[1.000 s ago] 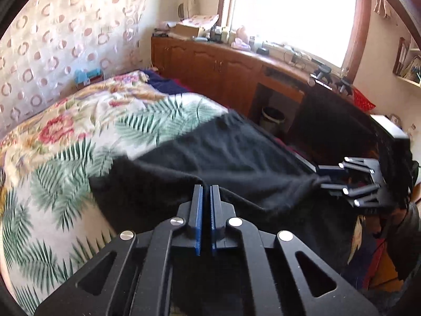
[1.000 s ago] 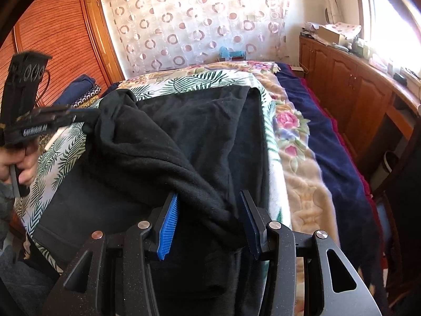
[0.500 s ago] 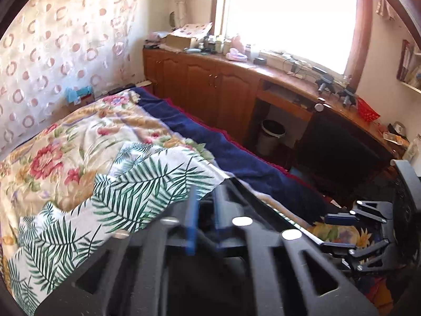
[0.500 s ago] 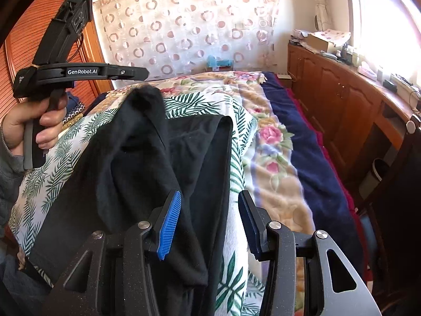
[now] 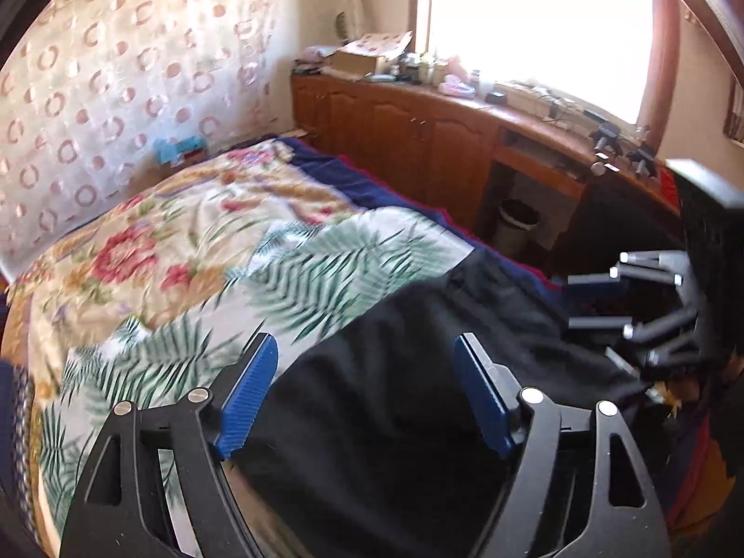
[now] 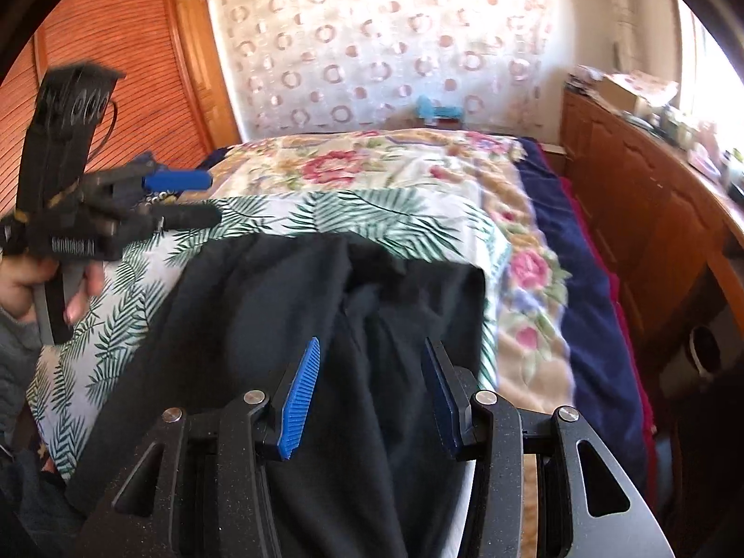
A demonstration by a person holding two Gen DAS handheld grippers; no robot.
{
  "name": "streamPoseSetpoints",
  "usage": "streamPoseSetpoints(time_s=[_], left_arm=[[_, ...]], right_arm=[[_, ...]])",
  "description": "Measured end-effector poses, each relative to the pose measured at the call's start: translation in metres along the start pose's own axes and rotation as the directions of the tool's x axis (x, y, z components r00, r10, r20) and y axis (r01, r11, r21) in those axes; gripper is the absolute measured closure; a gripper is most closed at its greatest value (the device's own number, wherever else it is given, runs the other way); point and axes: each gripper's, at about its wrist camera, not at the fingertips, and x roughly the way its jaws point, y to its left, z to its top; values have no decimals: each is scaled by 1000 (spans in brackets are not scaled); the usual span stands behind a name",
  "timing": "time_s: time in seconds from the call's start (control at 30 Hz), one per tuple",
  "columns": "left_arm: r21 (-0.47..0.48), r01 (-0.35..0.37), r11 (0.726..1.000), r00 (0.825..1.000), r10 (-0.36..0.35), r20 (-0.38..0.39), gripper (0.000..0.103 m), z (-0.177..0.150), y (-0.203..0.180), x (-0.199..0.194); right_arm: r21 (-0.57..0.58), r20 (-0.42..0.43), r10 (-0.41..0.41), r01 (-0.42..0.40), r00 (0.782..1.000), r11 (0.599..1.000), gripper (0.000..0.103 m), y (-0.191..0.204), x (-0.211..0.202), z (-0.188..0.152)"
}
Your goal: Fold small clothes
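A black garment (image 6: 288,307) lies folded over on the palm-leaf bedspread (image 6: 372,214); it also fills the lower middle of the left wrist view (image 5: 418,372). My left gripper (image 5: 365,372) hovers over its left edge; the jaws are opening, nothing is between the blue pads (image 5: 246,400), and the cloth lies below them. In the right wrist view the left gripper (image 6: 204,197) is up at the left in a person's hand (image 6: 28,283). My right gripper (image 6: 369,381) stands half apart just above the garment's near part, its pads not pressing the cloth. The right gripper (image 5: 586,302) shows at the right.
The bed carries a floral quilt (image 6: 335,162) and a dark blue blanket (image 6: 586,307) along its right side. Wooden cabinets (image 5: 418,139) with clutter run under the bright window, and a waste bin (image 5: 516,228) stands below. An orange slatted wardrobe (image 6: 116,46) stands at the left.
My left gripper went from shut on the black garment to wide apart, letting it go. The lifted fold now lies flat on the bed. The right gripper's width is unchanged.
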Motion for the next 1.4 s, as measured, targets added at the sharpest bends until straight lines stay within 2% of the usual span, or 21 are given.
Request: streamPoseSetpoints(time_s=[0.2,0.27,0.4,0.5,0.53,0.6,0.67,0.73,0.8,0.83,0.87,0.9,0.97,1.0,1.13,1.23,1.4], left_arm=[[-53,-24,998,999,23,-26,24,-29,23,-3],[-63,-28,998,999,26,-30,24,-37,28,-5],[-77,-20,997,999,18,-31,24,-48,33,-8],[-84,-16,996,999,14,-34,24,-56,35,-10],[-87,-16,996,999,13,-35,24,-58,36,-10],[-93,-12,996,999,9,-38,24,-62,37,-11],[-96,-11,995,999,7,-39,24,-66,38,-12],[-99,-11,995,999,7,-42,24,-70,38,-12],[-105,-9,994,999,4,-52,24,-73,39,-10],[-107,-8,994,998,2,-59,24,-75,38,-8],[-105,-7,994,998,0,-67,24,-77,37,-6],[-102,-6,995,997,-1,-72,24,-78,35,-5],[-95,-4,995,997,-3,-81,24,-81,32,-3],[-92,-3,996,996,-4,-86,24,-82,30,-2],[-82,3,997,996,-11,-92,24,-86,21,-4],[-76,11,997,996,-18,-90,24,-90,15,-8],[-60,21,998,997,-25,-69,24,-96,1,-22]], right_arm=[[-39,-84,65,-68,994,997,56,9,44,21],[-41,-119,71,-77,990,996,61,8,59,30],[-43,-178,68,-77,982,996,62,4,83,42],[-33,-197,89,-98,976,995,92,-1,92,50],[-30,-188,99,-106,977,994,100,-2,90,52],[-47,-121,91,-97,988,994,100,0,75,60],[-66,-42,6,-8,999,998,101,-2,54,70],[-50,22,-62,63,998,997,101,-11,37,79],[-34,56,-179,182,982,983,101,-21,28,87],[-40,57,-215,217,975,975,101,-24,28,88],[-48,41,-227,229,973,972,96,-26,31,89],[-50,3,-226,226,974,973,89,-28,38,88],[-46,-69,-261,259,963,965,59,-33,50,82],[-45,-79,-261,258,962,965,55,-34,52,78],[-23,-97,-226,225,969,974,55,-32,43,59],[-1,-88,-189,190,978,982,55,-28,17,34],[28,-112,-176,180,978,983,55,-18,-25,-7]])
